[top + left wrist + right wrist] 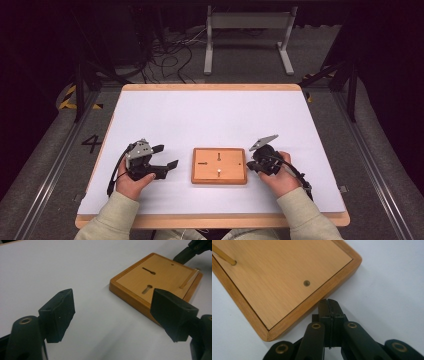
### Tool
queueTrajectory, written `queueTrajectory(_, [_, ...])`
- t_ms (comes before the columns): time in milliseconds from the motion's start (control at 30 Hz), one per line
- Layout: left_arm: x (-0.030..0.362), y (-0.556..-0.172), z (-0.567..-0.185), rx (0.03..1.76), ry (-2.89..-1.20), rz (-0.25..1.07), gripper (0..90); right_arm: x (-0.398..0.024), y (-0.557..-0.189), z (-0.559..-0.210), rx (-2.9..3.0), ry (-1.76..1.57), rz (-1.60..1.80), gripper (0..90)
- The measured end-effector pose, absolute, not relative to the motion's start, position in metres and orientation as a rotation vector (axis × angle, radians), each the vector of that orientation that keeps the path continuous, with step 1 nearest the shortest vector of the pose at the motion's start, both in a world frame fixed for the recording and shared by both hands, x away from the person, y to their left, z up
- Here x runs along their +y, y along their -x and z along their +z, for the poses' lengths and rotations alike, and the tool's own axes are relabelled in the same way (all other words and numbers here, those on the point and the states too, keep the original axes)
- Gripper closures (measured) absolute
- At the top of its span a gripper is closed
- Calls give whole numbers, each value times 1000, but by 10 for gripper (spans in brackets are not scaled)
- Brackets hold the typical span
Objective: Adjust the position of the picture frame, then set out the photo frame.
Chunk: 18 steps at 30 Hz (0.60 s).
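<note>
- Wooden board point(219, 166), shallow and rectangular, lying flat near the front middle of the white surface point(210, 115); long axis running left to right between the two hands.
- Top face bearing two keyhole slots point(149, 271), a small round hole point(306, 283) and a thin upright peg point(189, 278).
- Right gripper point(329, 305) pressed closed with nothing between the jaws, tips just beside the board's right edge, seemingly touching it.
- Left gripper point(165, 156) spread wide and empty, well clear of the board's left edge, aimed towards it.
- Right hand judged the nearer; board lying directly left of that gripper.
</note>
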State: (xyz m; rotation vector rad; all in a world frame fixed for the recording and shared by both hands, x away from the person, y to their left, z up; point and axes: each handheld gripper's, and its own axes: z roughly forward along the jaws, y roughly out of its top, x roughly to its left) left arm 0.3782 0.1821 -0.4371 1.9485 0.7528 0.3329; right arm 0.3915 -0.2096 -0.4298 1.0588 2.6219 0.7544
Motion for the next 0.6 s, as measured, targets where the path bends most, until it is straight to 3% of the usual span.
queueTrajectory(200, [172,-374,-427,731,-1912,244,285,-231,-392,-419,2548,-1087,831,843])
queueTrajectory(600, [151,-372,-423,704,-1951,258,300,-248,-391,-406,2448,-1047,990,792])
